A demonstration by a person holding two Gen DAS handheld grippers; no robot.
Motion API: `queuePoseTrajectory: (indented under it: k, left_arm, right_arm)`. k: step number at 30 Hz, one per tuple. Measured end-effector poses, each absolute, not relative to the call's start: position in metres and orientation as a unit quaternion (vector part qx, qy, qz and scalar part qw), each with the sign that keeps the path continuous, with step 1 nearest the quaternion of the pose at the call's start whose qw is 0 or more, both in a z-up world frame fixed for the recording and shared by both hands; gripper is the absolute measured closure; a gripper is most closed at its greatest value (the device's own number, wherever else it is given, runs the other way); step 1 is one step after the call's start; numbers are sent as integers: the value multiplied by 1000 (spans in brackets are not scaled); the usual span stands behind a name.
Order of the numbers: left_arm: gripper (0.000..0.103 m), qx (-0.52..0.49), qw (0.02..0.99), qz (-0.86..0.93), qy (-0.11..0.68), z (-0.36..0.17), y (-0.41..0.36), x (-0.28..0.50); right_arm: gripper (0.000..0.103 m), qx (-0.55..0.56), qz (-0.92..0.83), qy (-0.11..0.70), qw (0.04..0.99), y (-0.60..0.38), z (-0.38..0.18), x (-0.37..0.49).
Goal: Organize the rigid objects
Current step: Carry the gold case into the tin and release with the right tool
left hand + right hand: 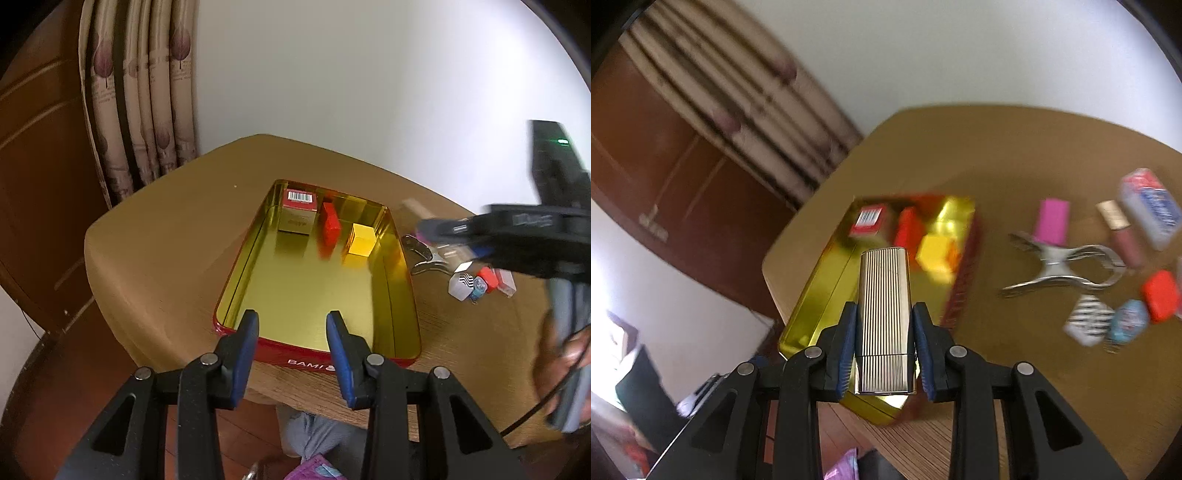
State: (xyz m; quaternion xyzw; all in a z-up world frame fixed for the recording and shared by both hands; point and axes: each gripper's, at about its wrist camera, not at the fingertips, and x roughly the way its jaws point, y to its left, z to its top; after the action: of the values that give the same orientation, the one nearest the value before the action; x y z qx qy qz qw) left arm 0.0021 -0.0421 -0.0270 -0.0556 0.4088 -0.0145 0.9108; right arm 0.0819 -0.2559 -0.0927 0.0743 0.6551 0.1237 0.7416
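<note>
A red tin (pixel 280 355) with a gold inside lies on the round wooden table. At its far end stand a barcode box (pixel 299 214), a red block (pixel 330 223) and a yellow block (pixel 362 239). My left gripper (pixel 293 317) hovers open over the tin's near edge with nothing between its fingers. My right gripper (pixel 885 308) is shut on a ribbed metallic case (pixel 884 295), held upright above the tin (pixel 812 306). In the left wrist view the right tool appears blurred at the right edge, over the loose items.
Right of the tin lie a metal clip (pixel 1060 266), a pink block (pixel 1052 221), a lip gloss tube (pixel 1123 236), a white-and-blue bottle (pixel 1152 206), a red piece (pixel 1160 295), a striped cube (pixel 1087 321) and a small blue item (pixel 1126 321). Curtains and a wall stand behind.
</note>
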Motion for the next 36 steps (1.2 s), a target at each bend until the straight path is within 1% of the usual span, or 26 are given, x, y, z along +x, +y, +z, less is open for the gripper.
queuePoseTrajectory:
  k: [5, 12, 17, 24, 33, 35, 36]
  left_arm:
    - [64, -91, 901, -25, 424, -32, -30, 6]
    - [64, -95, 892, -37, 440, -38, -31, 8]
    - [64, -94, 887, -43, 450, -43, -34, 10]
    - [64, -101, 878, -48, 466, -50, -34, 11]
    - [64, -94, 873, -54, 475, -55, -37, 10]
    - [64, -94, 874, -52, 474, -55, -36, 9]
    - [64, -96, 874, -50, 474, -55, -36, 10]
  right_arm:
    - [76, 54, 105, 686, 718, -236, -128, 95]
    - [76, 39, 62, 709, 701, -240, -157, 103]
    - [75, 10, 46, 701, 712, -243, -162, 107]
    - [75, 7, 33, 696, 718, -242, -167, 121]
    - [75, -39, 20, 681, 731, -229, -178, 129]
    - [73, -42, 21, 679, 733, -228, -179, 131]
    - [70, -41, 21, 676, 735, -229, -178, 131]
